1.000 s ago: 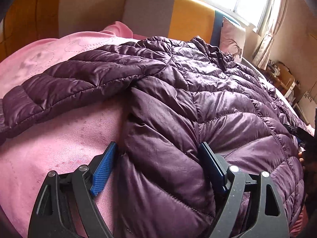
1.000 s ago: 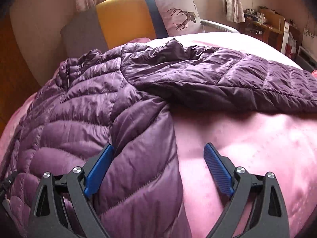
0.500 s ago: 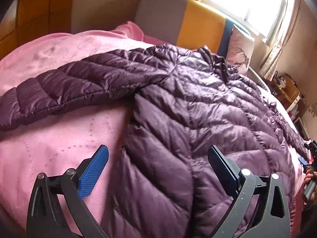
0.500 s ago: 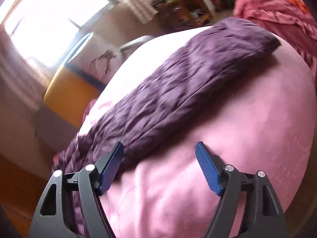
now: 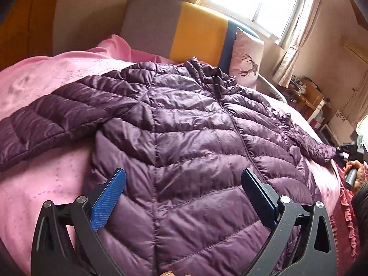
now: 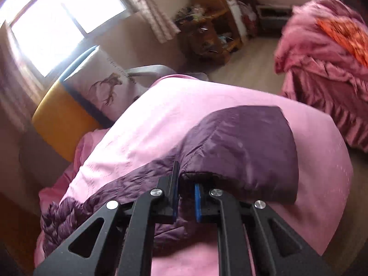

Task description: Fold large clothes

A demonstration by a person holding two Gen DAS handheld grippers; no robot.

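A purple quilted down jacket (image 5: 188, 138) lies spread front-up on a pink bed cover (image 5: 46, 184), sleeves out to both sides. My left gripper (image 5: 181, 191) is open and empty, hovering over the jacket's lower body. My right gripper (image 6: 185, 184) is shut on the jacket's right sleeve (image 6: 241, 151) near its cuff; the same gripper shows far right in the left wrist view (image 5: 349, 151), at the sleeve's end.
A grey, yellow and blue headboard (image 5: 191, 30) and a deer-print pillow (image 5: 246, 57) stand at the bed's far end. A crumpled pink blanket (image 6: 326, 53) lies beyond the bed's right edge. Cluttered wooden furniture (image 6: 211, 27) stands by the window wall.
My right gripper swung away from the jacket's hem to the right sleeve and closed on it. My left gripper pulled back and lifted off the jacket, staying open.
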